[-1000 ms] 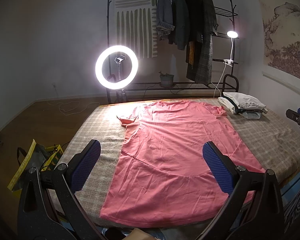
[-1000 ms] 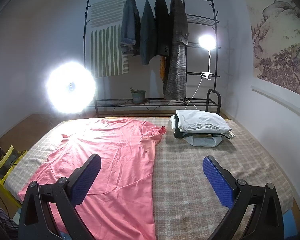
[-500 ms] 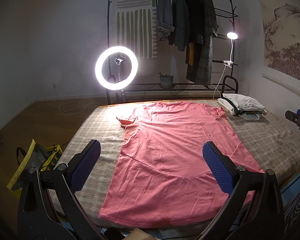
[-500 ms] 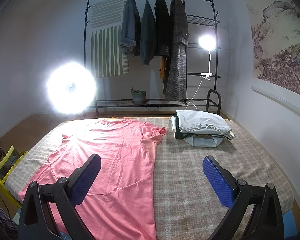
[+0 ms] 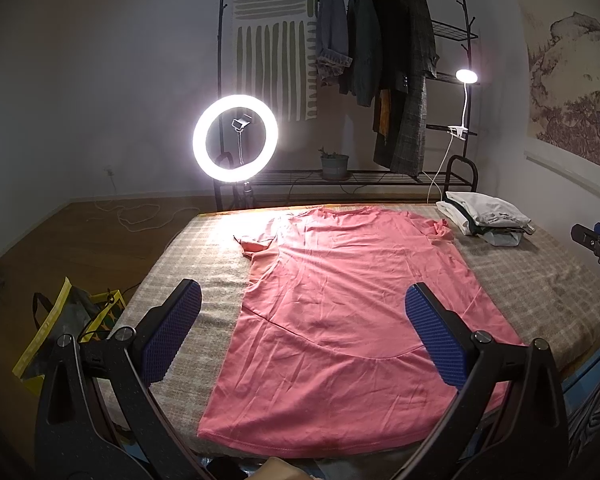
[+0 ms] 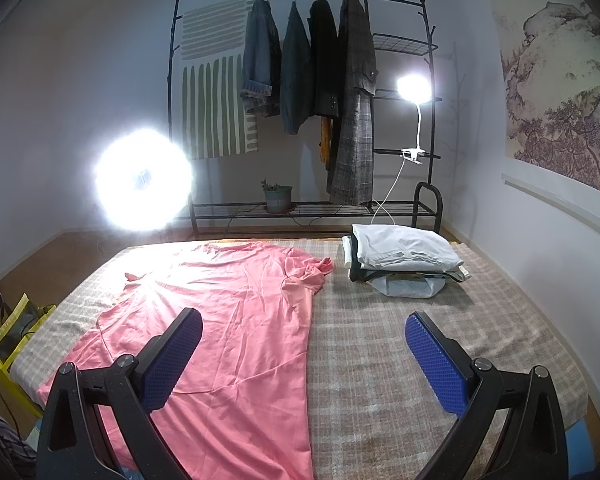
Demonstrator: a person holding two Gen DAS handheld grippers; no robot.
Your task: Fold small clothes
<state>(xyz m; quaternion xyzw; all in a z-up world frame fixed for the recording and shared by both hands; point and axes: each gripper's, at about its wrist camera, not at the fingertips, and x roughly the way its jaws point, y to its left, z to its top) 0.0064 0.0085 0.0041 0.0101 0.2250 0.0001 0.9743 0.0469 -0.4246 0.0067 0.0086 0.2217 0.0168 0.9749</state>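
I am holding the left gripper (image 5: 300,328) above the near end of the bed (image 5: 540,272), its blue pads spread wide apart and gripping nothing. Below it the pink T-shirt (image 5: 340,300) is lying flat on the checked bed cover, hem toward me, collar toward the far edge; its right sleeve (image 6: 312,272) is sitting bunched up. I am keeping the right gripper (image 6: 302,354) likewise spread and empty, hovering over the shirt's right edge and bare cover. A stack of folded clothes (image 6: 400,256) is resting at the far right corner, apart from the shirt. The ring light (image 6: 144,180) is glaring so hard in the right wrist view that the left sleeve is probably folded, though I cannot be sure.
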